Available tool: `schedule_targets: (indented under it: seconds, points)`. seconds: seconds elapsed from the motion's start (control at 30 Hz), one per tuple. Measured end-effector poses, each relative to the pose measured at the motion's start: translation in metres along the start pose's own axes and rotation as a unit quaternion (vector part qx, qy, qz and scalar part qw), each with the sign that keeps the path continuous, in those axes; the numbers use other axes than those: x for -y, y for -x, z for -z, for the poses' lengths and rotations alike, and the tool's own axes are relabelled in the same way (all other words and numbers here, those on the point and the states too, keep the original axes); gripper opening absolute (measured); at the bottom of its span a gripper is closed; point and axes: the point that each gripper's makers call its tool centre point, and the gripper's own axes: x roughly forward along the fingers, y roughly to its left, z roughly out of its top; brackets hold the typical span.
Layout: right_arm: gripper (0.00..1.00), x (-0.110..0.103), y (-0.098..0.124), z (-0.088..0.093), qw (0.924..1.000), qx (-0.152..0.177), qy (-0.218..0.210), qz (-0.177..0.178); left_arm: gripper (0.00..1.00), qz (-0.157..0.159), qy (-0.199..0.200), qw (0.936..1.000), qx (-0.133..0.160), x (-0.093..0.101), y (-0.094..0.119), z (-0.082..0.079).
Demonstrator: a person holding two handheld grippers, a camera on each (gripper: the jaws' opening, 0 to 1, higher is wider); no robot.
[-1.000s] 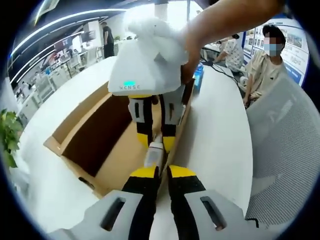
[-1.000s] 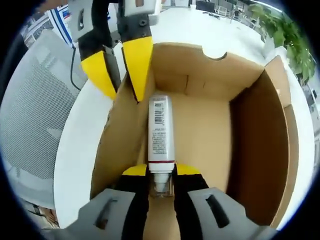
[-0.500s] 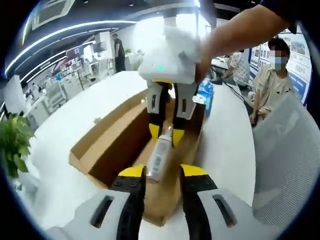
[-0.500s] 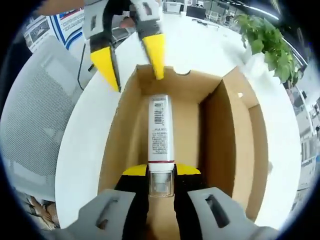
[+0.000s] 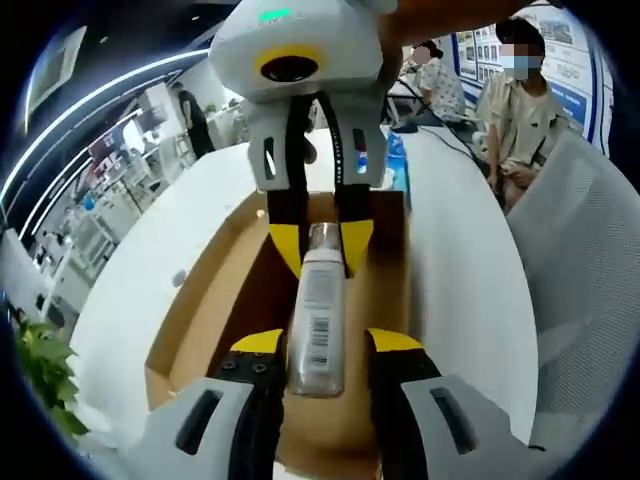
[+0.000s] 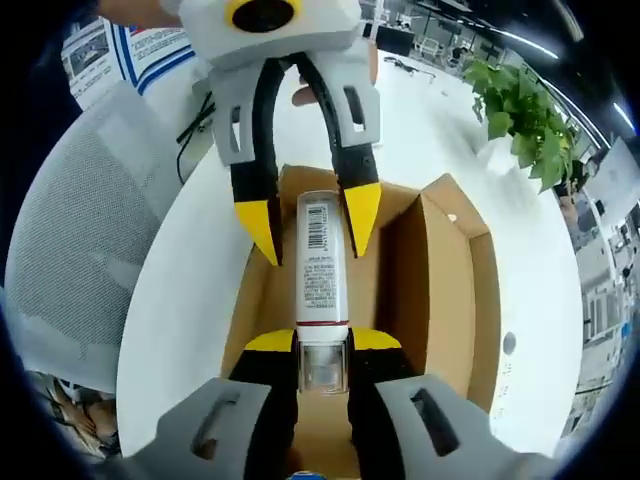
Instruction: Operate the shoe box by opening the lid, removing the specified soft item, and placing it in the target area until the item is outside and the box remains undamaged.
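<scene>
Since half a second ago, the tube point(image 6: 320, 268) has been raised higher above the open shoe box point(image 6: 445, 290), and the left gripper point(image 6: 310, 222) has been brought round its far end, where before it stood back at the far rim. One tube is seen, a slim white cylinder of smooth plastic with a printed barcode label, a dark red band and a clear cap. It is pinched at the cap end by the right gripper point(image 6: 322, 345), whose yellow-tipped black jaws are pressed against it on both sides. In the left gripper view the same tube point(image 5: 318, 312) is seen end-on between the left gripper point(image 5: 322, 345) jaws, which are spread to either side of it (whether they touch it cannot be told), while the right gripper point(image 5: 318, 245) is seen clamped on its far end. One shoe box point(image 5: 195, 310) of plain brown cardboard is counted, rectangular, lid off, resting on a smooth white table point(image 6: 195, 270). One grey mesh chair point(image 6: 70, 250) is seen beside the table, and one leafy green plant point(image 6: 520, 120) beyond it.
</scene>
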Motion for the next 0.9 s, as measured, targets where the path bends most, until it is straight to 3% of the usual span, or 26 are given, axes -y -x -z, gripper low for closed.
schedule_targets:
  seconds: [0.1, 0.33, 0.53, 0.57, 0.67, 0.77, 0.8, 0.83, 0.87, 0.9]
  points:
    - [0.14, -0.004, 0.001, -0.002, 1.0, 0.002, 0.002, -0.005, 0.22, -0.006, -0.011, 0.9999, -0.002, -0.002, 0.001, -0.001]
    - [0.14, -0.01, 0.006, -0.007, 0.9998, 0.012, 0.002, -0.015, 0.2, 0.004, -0.007, 0.9995, 0.029, 0.003, 0.011, -0.003]
    - [0.16, -0.015, 0.014, -0.014, 0.9985, 0.044, 0.005, -0.032, 0.19, 0.013, 0.031, 0.9984, 0.046, 0.007, 0.018, -0.008]
    - [0.16, -0.015, 0.013, -0.013, 0.9985, 0.044, 0.006, -0.03, 0.19, 0.004, 0.015, 0.9986, 0.05, 0.006, 0.019, -0.009]
    - [0.17, -0.015, 0.017, -0.015, 0.9976, 0.062, 0.012, -0.028, 0.19, 0.007, 0.017, 0.9984, 0.054, 0.008, 0.021, -0.011]
    - [0.25, -0.019, 0.024, -0.023, 0.9927, 0.108, -0.031, -0.044, 0.19, 0.009, 0.032, 0.9969, 0.072, 0.008, 0.025, -0.015]
    - [0.31, -0.02, 0.027, -0.024, 0.9908, 0.119, -0.044, -0.047, 0.19, 0.022, 0.069, 0.9938, 0.085, 0.011, 0.027, -0.018]
    - [0.37, -0.02, 0.032, -0.023, 0.9876, 0.132, -0.069, -0.051, 0.19, 0.017, 0.082, 0.9906, 0.108, 0.007, 0.03, -0.024]
    - [0.38, -0.017, 0.036, -0.022, 0.9857, 0.143, -0.076, -0.046, 0.19, 0.027, 0.11, 0.9861, 0.121, 0.008, 0.035, -0.026]
    - [0.36, -0.018, 0.043, -0.024, 0.9772, 0.17, -0.113, -0.06, 0.19, 0.033, 0.12, 0.9827, 0.137, 0.008, 0.038, -0.029]
